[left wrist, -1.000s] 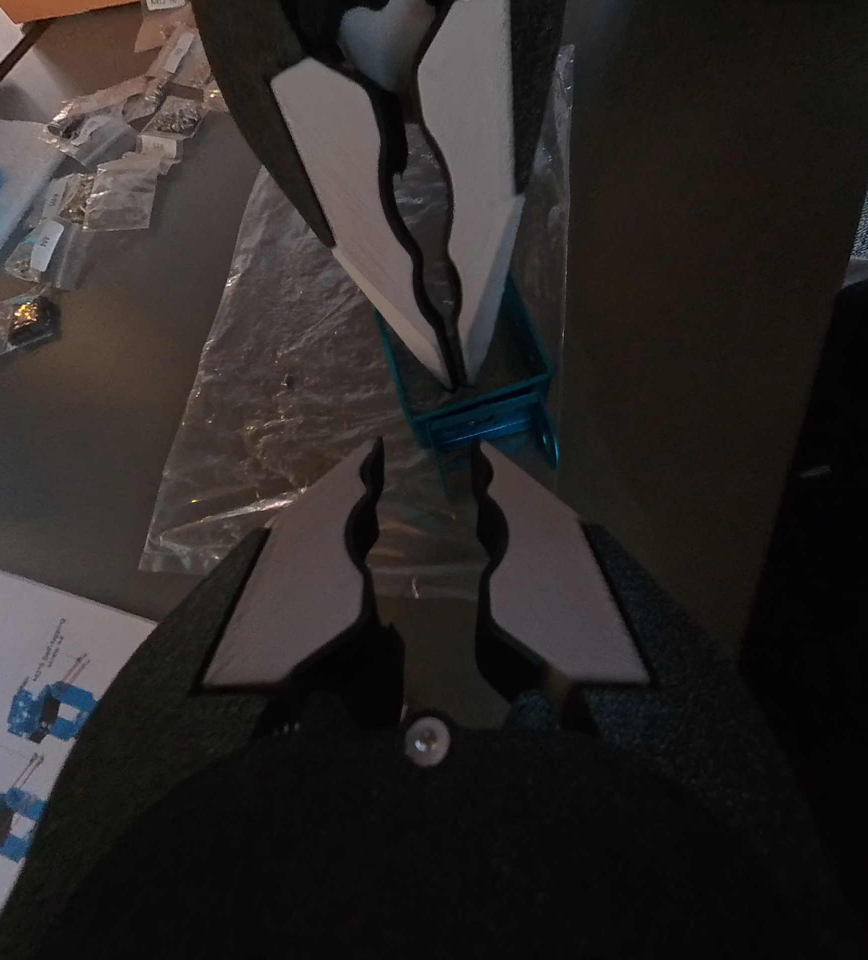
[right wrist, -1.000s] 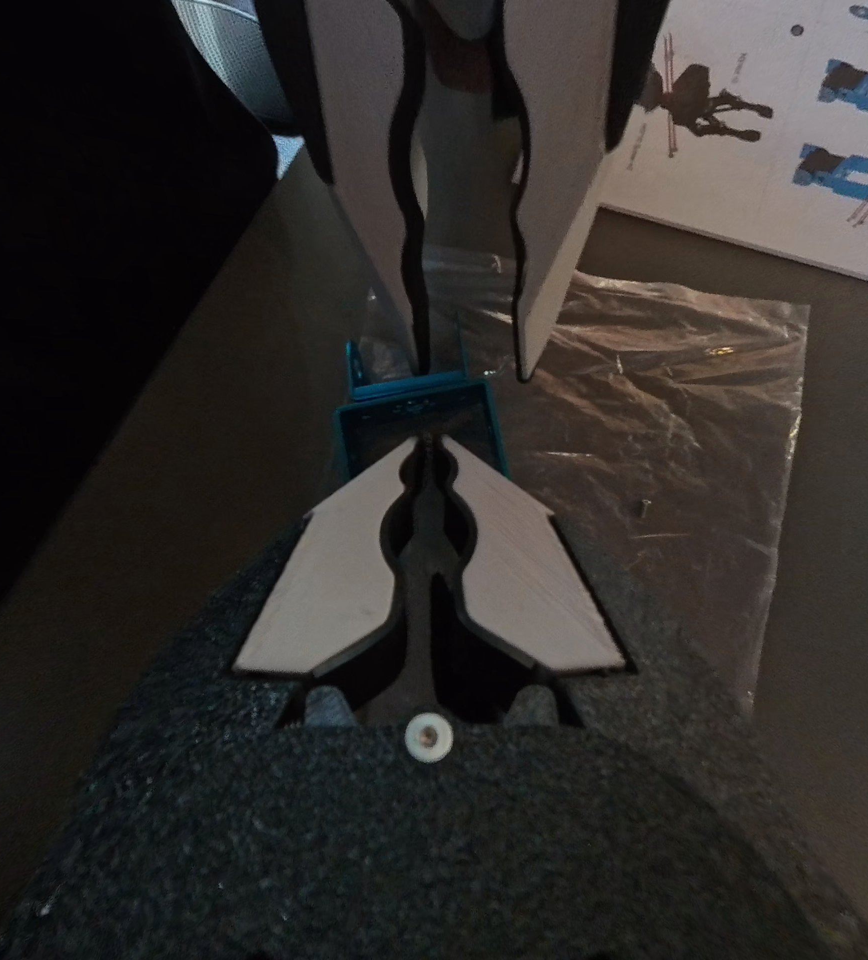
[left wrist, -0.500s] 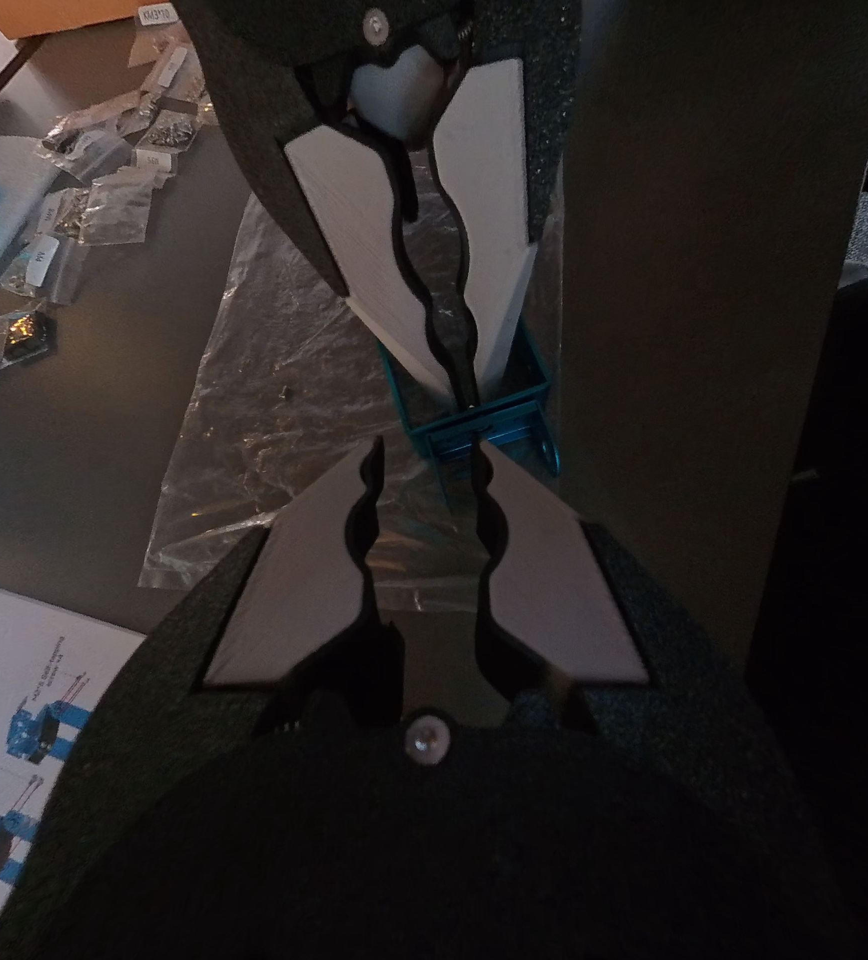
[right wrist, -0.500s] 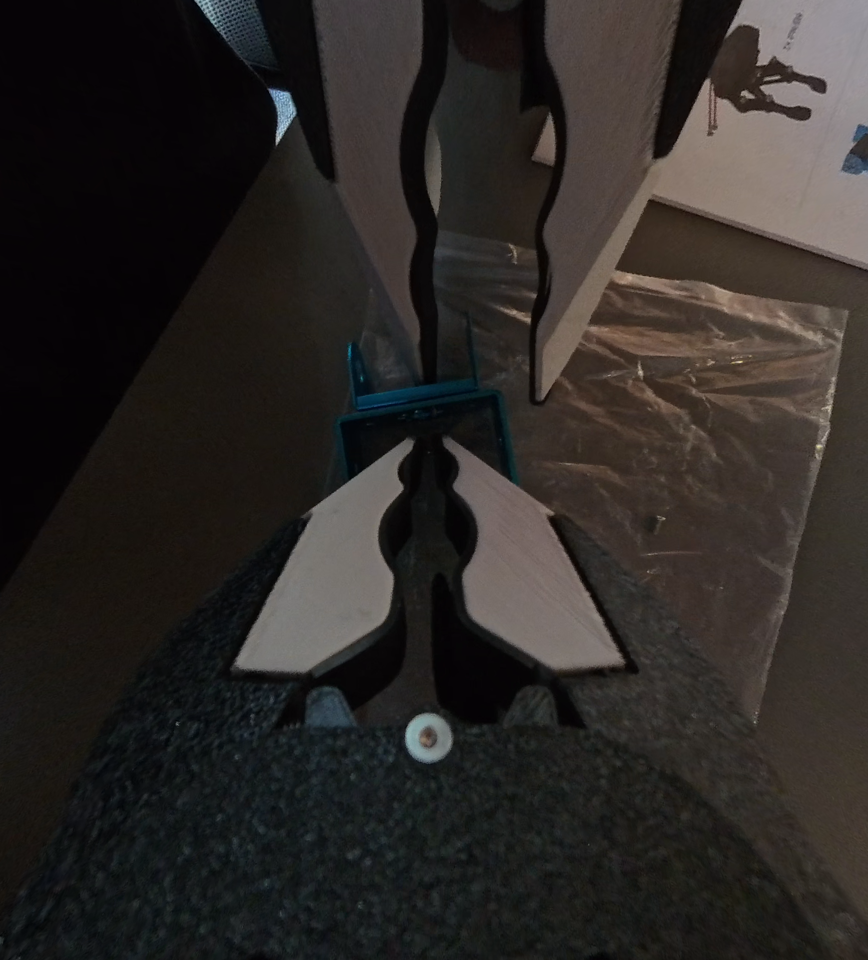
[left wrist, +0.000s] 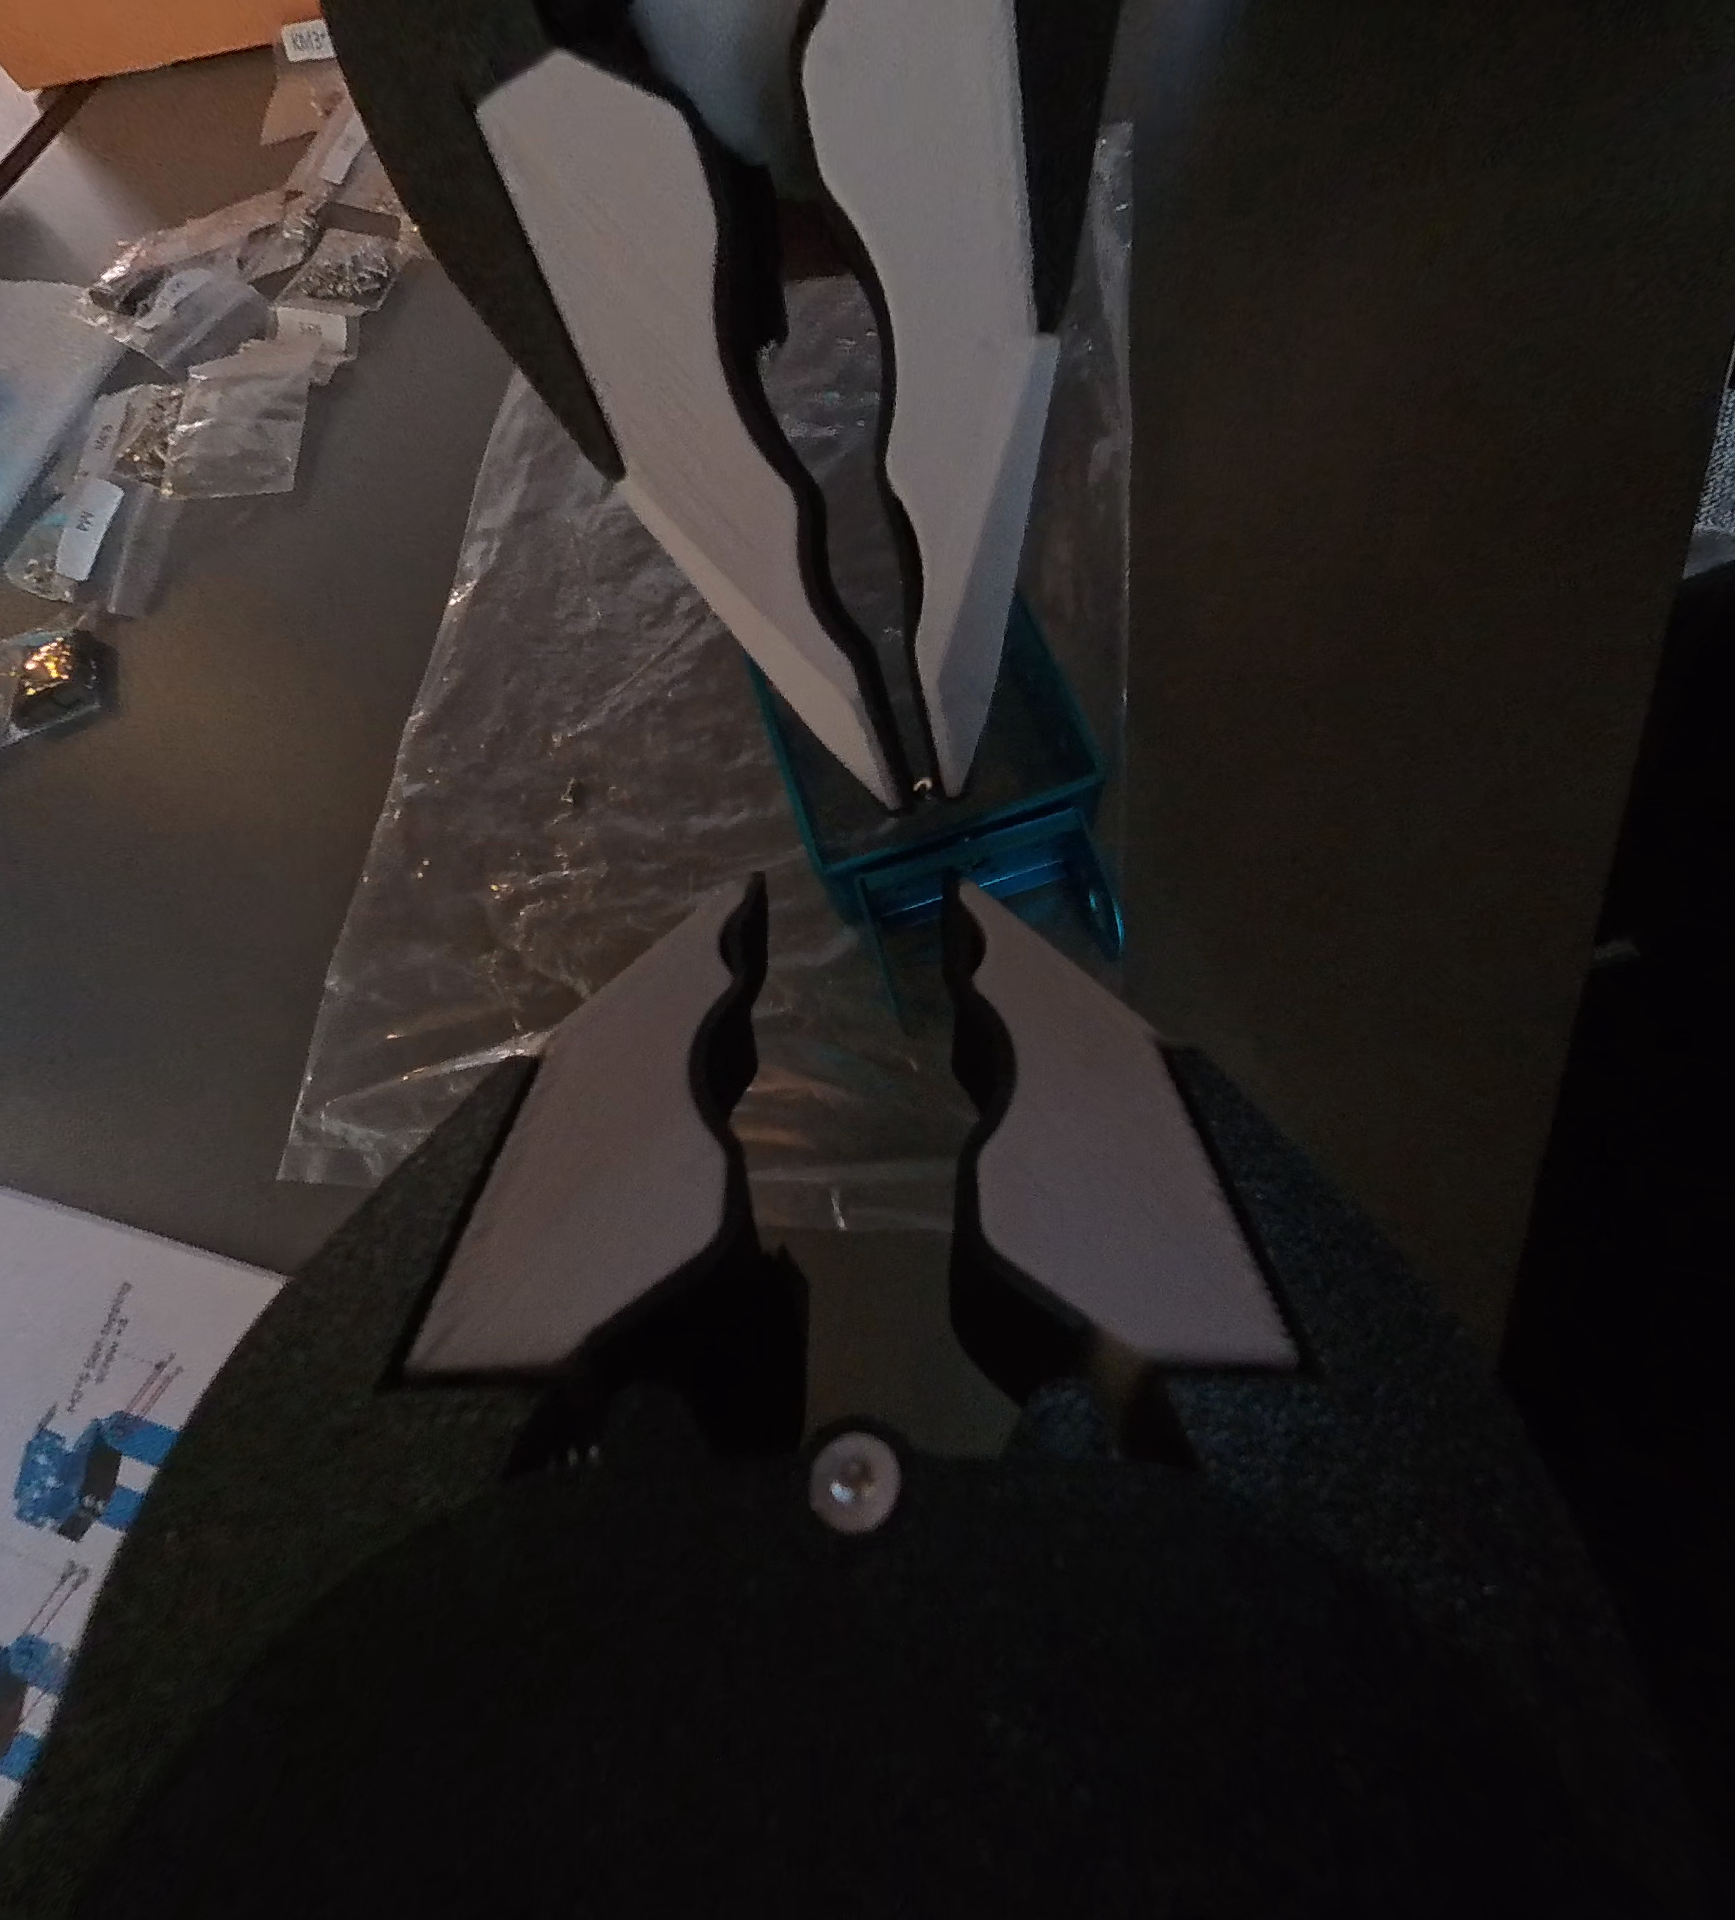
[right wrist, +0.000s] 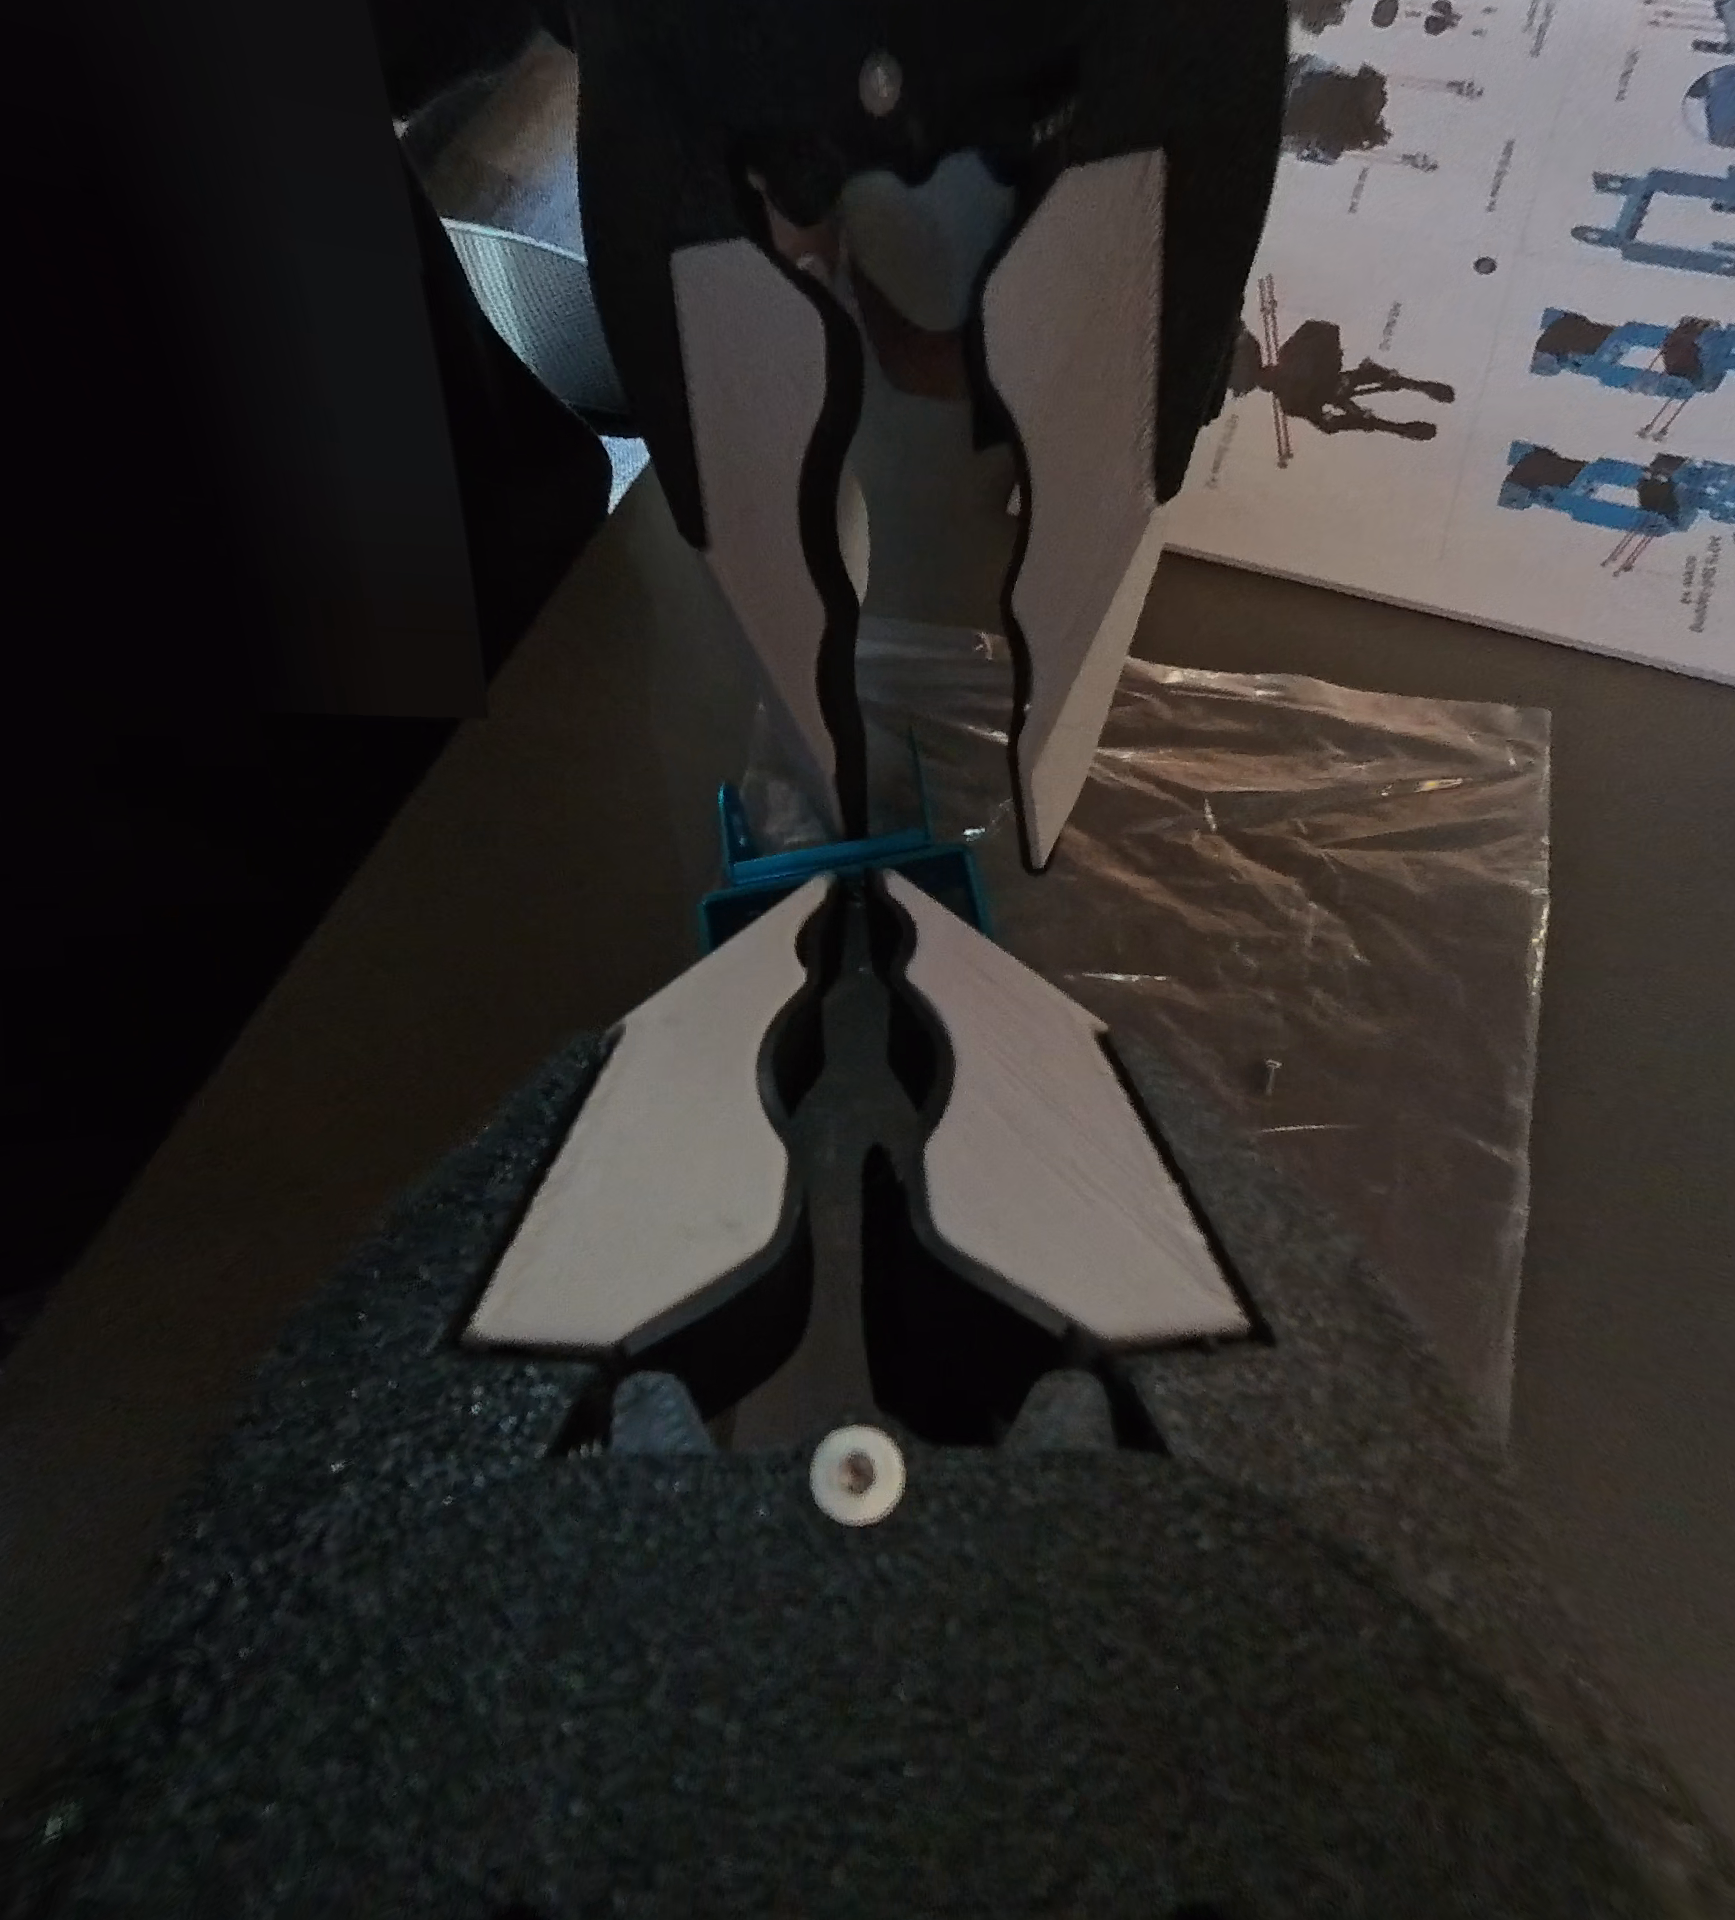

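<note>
Two claws are facing each other, tip to tip, over one blue bracket (left wrist: 977, 883). You are holding the right claw (right wrist: 855, 883) with its fingers drawn together, tips pointing down into the open top of the bracket. From the left wrist view they are pinching a tiny bright thing, probably a small screw (left wrist: 923, 784), though the light is too dim to be sure. You are holding the left claw (left wrist: 858, 904) with its fingers spread wide and nothing between them. Its right finger is hovering just at the near end of the bracket; whether it is touching is not clear.

The bracket is sitting just ahead of both sets of tips, on a clear plastic bag (left wrist: 551, 831) that is lying flat on the dark table (left wrist: 115, 935). The table's edge is running just beside the bracket, to the right of your left claw.

One loose screw (right wrist: 1268, 1070) is lying on the bag, off to the right of your right claw and well apart from the bracket. Further to the left of your left claw, small packets of hardware (left wrist: 198, 416) are lying scattered near a cardboard box (left wrist: 115, 31). A printed sheet with blue drawings (left wrist: 11, 1455) is lying beside that claw's body, on its left.
</note>
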Demonstrator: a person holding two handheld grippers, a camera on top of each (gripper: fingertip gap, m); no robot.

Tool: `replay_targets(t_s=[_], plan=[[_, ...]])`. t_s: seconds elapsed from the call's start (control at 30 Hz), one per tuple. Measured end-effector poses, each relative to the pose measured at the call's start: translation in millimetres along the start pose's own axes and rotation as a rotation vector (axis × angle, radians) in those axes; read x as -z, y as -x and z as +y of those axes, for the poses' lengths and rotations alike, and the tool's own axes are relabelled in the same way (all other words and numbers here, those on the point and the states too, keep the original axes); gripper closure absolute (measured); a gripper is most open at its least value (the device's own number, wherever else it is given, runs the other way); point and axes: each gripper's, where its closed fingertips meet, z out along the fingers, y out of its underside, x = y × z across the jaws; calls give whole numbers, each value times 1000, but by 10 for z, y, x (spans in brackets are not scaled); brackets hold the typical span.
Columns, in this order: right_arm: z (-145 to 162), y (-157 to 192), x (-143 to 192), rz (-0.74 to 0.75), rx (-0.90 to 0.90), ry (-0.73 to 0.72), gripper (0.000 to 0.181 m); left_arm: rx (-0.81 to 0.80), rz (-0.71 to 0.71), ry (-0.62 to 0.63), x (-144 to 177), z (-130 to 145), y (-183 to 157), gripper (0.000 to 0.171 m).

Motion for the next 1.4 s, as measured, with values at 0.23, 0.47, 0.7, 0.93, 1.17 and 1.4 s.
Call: replay_targets(t_s=[0.23,0.47,0.7,0.93,1.17,1.4], plan=[[240,-57,21,30,-1,126,177,-1,-1,-1,1,4,7,139],[706,-120,455,104,-18,377,178,-2,-4,8,28,43,4,139],[983,-116,617,111,-54,508,176,-5,-4,13,28,54,3,139],[990,-105,677,135,-43,565,173,-11,-9,13,35,61,1,139],[1017,-125,646,129,-54,602,174,-24,-10,29,29,83,-16,139],[1007,-107,629,127,-48,613,175,-19,0,29,32,67,-32,140]])
